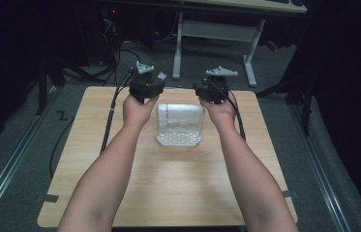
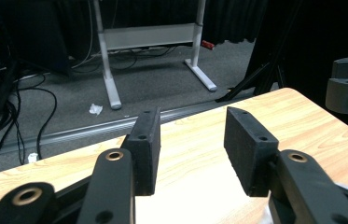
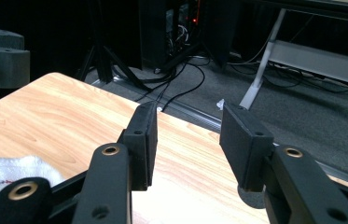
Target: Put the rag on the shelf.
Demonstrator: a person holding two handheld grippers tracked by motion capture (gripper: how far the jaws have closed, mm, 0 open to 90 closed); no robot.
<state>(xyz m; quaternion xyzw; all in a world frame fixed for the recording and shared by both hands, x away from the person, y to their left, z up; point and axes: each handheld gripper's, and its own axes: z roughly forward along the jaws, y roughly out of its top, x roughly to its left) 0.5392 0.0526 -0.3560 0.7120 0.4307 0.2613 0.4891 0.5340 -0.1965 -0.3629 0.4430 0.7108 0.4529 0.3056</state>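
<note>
Just white waffle-weave cloth (image 1: 179, 123), folded sq.

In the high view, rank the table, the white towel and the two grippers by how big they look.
1. Table, by far the largest.
2. White towel, folded at the table's middle.
3. Left gripper and right gripper, both open: they look about alike, so I won't rank one above the other.
</note>
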